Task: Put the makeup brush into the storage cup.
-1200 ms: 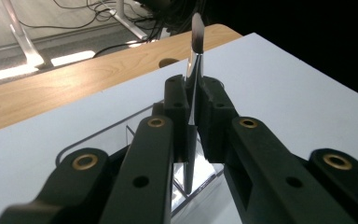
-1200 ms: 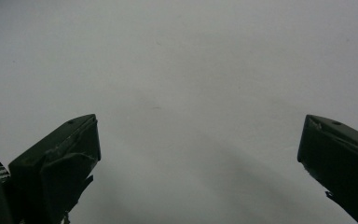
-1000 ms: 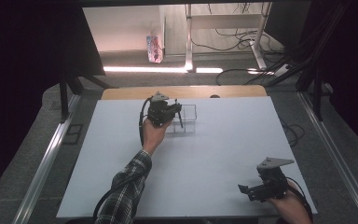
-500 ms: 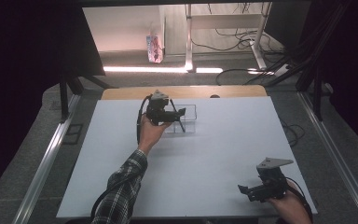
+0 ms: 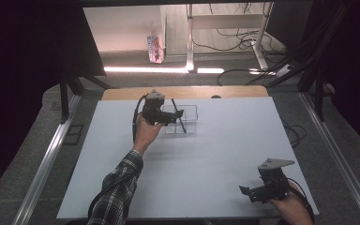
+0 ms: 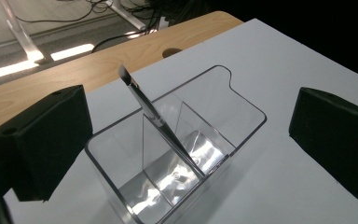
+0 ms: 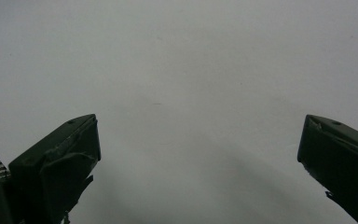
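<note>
**Stick leaning in the clear bin, both claws spread**

The white counter point(image 5: 206, 154) runs out to a wooden strip point(image 5: 122, 93) at its far edge, dark curtains on either side. Toward the far middle of the counter stands a clear bin point(image 6: 242, 112), split by inner walls into compartments. A thin dark stick point(image 6: 144, 100) stands tilted in it, lower end down inside against a divider, upper end poking above the rim.

The left claw point(image 5: 168, 115) hovers just beside and over the bin, held by a hand point(image 5: 145, 133) on a plaid sleeve point(image 5: 117, 192). Its jaws are spread wide, one on each side of the bin, touching nothing.

The right claw point(image 5: 253, 193) sits well apart at the near right corner, low over bare counter, jaws likewise spread and empty.
</note>
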Demonstrator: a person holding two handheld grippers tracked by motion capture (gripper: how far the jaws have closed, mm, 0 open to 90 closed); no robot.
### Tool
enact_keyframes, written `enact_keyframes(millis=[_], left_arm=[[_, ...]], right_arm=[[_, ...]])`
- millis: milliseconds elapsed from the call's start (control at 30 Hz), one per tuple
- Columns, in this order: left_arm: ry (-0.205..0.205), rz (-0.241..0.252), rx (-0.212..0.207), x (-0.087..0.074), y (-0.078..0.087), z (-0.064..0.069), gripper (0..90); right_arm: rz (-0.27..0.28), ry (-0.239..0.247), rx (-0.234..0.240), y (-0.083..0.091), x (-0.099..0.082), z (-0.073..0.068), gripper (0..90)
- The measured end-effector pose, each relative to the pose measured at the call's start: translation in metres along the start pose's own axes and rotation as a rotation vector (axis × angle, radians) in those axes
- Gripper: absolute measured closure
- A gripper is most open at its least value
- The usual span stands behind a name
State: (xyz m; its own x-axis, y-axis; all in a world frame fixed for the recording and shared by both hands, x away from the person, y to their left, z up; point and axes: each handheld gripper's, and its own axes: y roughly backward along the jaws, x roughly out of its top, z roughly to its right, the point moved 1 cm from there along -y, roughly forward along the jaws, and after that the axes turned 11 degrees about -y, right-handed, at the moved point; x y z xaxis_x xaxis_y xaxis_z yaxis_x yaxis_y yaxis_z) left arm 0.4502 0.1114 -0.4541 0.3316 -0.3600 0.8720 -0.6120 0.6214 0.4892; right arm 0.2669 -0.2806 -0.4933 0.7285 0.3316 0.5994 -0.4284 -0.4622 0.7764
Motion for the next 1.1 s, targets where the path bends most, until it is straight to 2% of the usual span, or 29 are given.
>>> enact_keyframes(millis=[200,433,700,1100], left_arm=[[-0.031,-0.002,-0.001,0.000,0.007,-0.002,0.0],[-0.048,-0.008,-0.002,-0.002,0.014,-0.004,0.0],[-0.040,-0.013,-0.004,-0.007,0.022,-0.006,0.0],[-0.038,-0.023,-0.014,-0.016,0.035,-0.002,0.0]], right_arm=[[0.004,-0.003,-0.001,0.001,0.000,0.000,0.0],[0.003,-0.005,0.000,0.000,0.000,0.000,0.0],[0.002,-0.005,0.001,0.000,0.000,0.000,0.0],[0.002,0.000,-0.002,0.000,0.000,0.000,0.0]])
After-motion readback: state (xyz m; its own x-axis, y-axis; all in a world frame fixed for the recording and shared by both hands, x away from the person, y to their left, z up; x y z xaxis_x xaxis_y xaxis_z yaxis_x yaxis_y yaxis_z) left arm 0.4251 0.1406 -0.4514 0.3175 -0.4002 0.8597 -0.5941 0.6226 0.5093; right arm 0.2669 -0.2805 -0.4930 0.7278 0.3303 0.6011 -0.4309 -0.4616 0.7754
